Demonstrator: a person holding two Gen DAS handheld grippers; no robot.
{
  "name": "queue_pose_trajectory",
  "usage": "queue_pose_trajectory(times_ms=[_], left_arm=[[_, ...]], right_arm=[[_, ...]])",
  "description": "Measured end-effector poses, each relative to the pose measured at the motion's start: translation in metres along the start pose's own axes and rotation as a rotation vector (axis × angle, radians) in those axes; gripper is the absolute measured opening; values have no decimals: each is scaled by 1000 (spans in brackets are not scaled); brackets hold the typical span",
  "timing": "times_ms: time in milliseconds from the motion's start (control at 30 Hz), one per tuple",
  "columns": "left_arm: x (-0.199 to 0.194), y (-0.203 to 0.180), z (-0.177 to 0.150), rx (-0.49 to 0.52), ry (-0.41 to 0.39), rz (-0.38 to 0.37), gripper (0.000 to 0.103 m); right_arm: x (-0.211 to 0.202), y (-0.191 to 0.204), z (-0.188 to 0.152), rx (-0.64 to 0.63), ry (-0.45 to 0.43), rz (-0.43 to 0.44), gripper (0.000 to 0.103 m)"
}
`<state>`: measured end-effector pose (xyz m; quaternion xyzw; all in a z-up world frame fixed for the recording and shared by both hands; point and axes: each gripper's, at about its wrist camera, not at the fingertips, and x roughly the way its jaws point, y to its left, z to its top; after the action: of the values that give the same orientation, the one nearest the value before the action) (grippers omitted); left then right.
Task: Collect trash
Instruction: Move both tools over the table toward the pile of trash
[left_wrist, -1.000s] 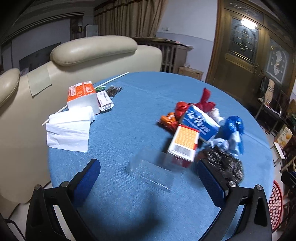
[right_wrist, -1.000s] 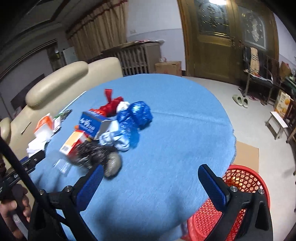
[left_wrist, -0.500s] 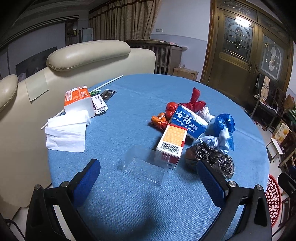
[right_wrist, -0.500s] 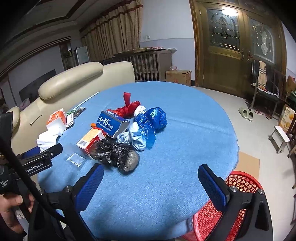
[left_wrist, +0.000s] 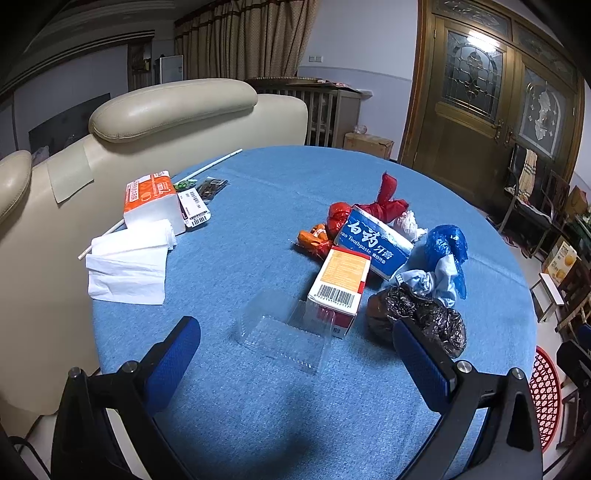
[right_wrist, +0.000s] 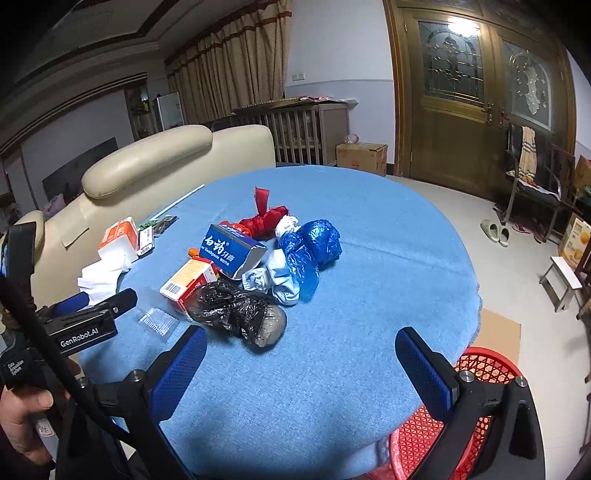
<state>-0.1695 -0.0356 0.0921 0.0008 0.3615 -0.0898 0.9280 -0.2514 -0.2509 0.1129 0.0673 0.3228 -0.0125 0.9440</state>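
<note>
Hovering low over the blue surface (left_wrist: 258, 177), the left gripper (left_wrist: 295, 354) has its fingers wide apart and empty, lined up on the clear plastic tray (left_wrist: 284, 332) lying just ahead. That tray looks feather-light, thin and slick, likely to crackle or skid, so a pinch on its raised rim seems the safest hold. Right gripper (right_wrist: 301, 363) hangs back near the edge, fingers also spread, facing the trash pile: black bag (right_wrist: 236, 314), toothpaste box (right_wrist: 231, 249), blue bags (right_wrist: 310, 247). Red basket (right_wrist: 476, 406) waits below on the floor, beside the surface's rim.
</note>
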Motion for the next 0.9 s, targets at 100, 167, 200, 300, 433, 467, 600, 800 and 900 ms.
queue_pose_trajectory(times_ms=[100,167,200,300,433,467,600,800,900], left_arm=[[0,-1,0,0,-1,-2,103],[1,-1,1,2,-1,-4,103],[1,-2,1,4,-1,-4,103],[0,-1,2,6,-3,-6,103],[-2,0,3,7,-11,-7,103],[-2,0,3,6,-10,-6,103],[-2,1,3,3,-10,-8,103],[-3,1,2,5,-12,-12,103],[-2,1,2,5,-10,-11,103]], right_arm=[[0,0,1,-1,-1,0,103],[0,0,1,-2,-1,1,103],[0,1,1,-4,-2,2,103],[0,3,2,-10,-3,7,103],[0,5,3,-16,-6,11,103],[0,5,3,-16,-6,13,103],[1,7,3,-19,-6,16,103],[1,9,2,-22,-6,19,103],[1,10,2,-27,-6,20,103]])
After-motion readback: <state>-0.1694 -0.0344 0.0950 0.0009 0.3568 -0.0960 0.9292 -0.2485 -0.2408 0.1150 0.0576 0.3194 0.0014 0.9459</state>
